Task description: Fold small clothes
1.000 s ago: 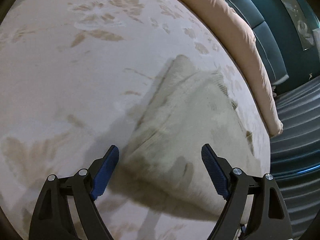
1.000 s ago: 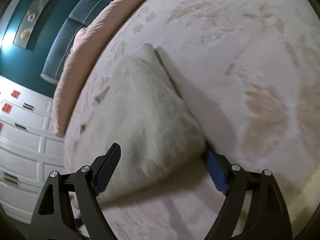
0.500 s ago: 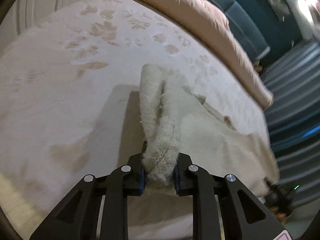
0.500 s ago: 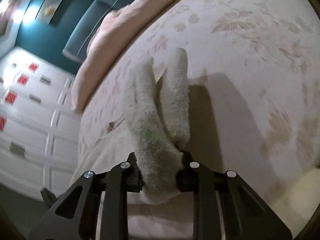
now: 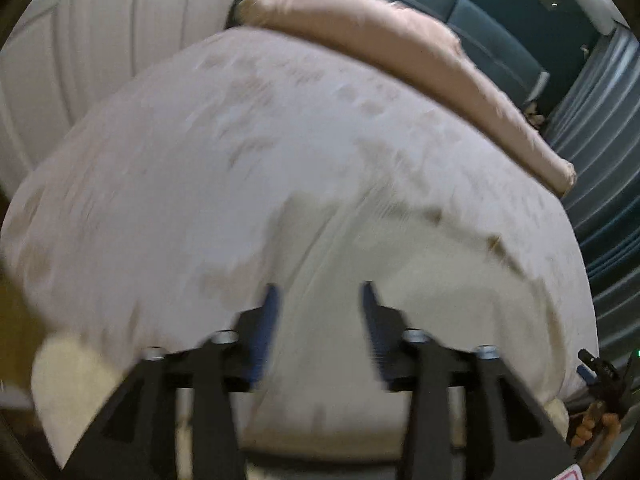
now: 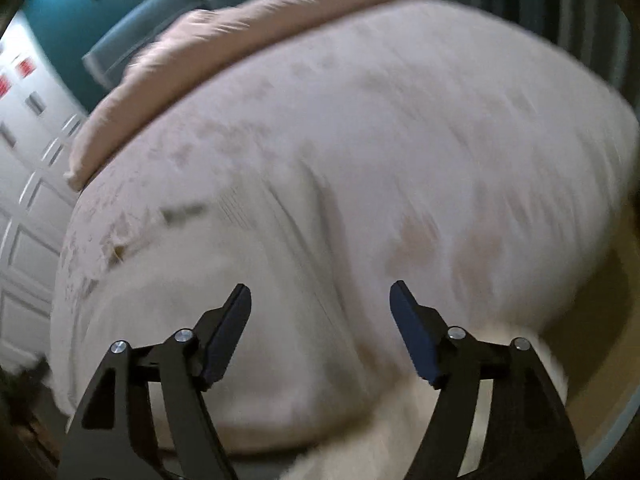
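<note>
A cream knit garment (image 5: pixel 432 280) lies spread on the pale leaf-print bed cover (image 5: pixel 180 152), from the middle toward the right edge. The picture is blurred. My left gripper (image 5: pixel 319 291) hovers above the garment's near part. Its jaws are opening and the blue pads press on nothing. In the right wrist view the same garment (image 6: pixel 172 292) covers the lower left of the bed cover (image 6: pixel 440 120). My right gripper (image 6: pixel 320 290) hangs over it with jaws opening wide, and no cloth is pinched between the pads.
A pink folded blanket (image 5: pixel 400 48) (image 6: pixel 240 36) lies along the bed's far edge, with a teal headboard (image 5: pixel 480 20) behind it. White panelled doors (image 5: pixel 80 48) (image 6: pixel 24 208) stand beside the bed. A person's hand (image 5: pixel 592 432) shows at the lower right rim.
Half a second ago both grippers were shut on bunched folds of the garment. Now both have let go, their jaws stand apart, and the garment lies flat. Both views have pulled back and rolled.
</note>
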`<state>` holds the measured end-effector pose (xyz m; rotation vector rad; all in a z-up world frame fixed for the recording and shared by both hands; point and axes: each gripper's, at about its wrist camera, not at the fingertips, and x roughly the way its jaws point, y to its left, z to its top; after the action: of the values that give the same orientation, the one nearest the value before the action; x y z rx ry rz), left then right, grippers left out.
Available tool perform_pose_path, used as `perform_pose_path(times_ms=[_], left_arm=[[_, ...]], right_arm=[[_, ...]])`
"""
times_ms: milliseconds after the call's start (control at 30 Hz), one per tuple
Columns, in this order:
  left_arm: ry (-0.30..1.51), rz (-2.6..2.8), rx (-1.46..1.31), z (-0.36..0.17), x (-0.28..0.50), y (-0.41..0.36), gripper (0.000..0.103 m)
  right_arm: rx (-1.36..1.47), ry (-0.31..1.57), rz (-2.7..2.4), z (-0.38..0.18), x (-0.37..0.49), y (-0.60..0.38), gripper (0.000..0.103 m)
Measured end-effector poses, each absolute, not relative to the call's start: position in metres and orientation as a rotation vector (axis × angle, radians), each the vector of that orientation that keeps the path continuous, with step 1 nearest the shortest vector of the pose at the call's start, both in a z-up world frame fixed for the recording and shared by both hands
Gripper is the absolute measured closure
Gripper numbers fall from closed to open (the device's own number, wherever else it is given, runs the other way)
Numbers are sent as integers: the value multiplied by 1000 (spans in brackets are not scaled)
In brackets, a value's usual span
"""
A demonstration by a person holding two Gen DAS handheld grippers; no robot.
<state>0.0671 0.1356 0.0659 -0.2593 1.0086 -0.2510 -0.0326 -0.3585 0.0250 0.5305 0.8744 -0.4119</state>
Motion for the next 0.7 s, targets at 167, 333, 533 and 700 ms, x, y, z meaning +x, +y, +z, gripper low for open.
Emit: perform_pose_path(times_ms=[167,333,533,700], left_arm=[[1044,-336,-285,46,140,87,22],[1202,-291,-384,-17,189,74,46],[1044,-394,-326,32,175,81,95],[1038,-308,-239,21,190,88,94]], right_arm=[[394,867,-347,7,50,-350,23],[439,975,-315,-40,90,-350,59],[568,737,-176,30,65,-357,96],[531,754,-289,14,65,-379,96]])
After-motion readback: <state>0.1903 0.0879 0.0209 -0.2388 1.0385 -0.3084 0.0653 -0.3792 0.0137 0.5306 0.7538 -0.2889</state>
